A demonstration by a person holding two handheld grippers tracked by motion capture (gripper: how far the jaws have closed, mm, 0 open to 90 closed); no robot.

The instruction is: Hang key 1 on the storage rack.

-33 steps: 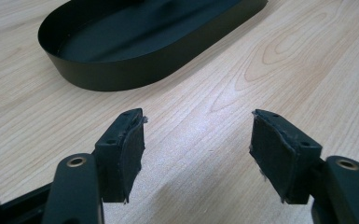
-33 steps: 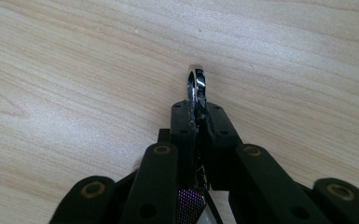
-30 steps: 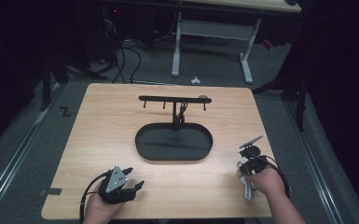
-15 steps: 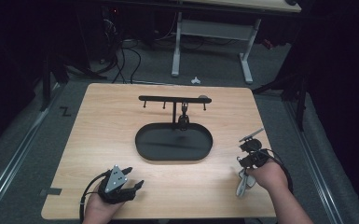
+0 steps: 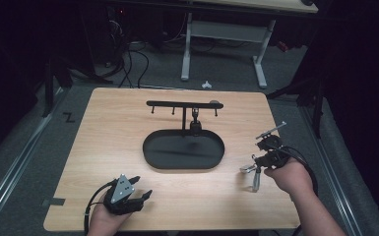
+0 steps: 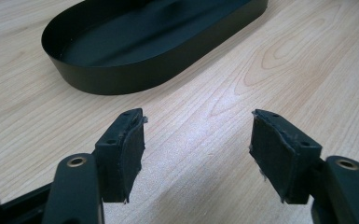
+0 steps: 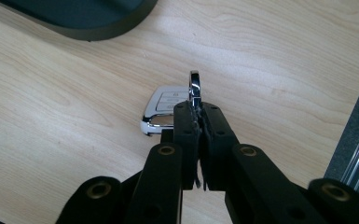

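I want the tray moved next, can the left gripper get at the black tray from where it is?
Probably yes: the left gripper is open, and bare table lies between it and the black tray.

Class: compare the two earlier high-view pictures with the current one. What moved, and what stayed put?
The right claw, shut on the key ring of a silver key fob, shifted slightly toward the black tray. The left claw stayed open at the near edge; tray and hook stand unchanged.

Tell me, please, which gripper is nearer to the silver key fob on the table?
Right. The right gripper is shut on the ring of the key fob, right of the black tray. The left gripper rests open at the table's near-left edge.
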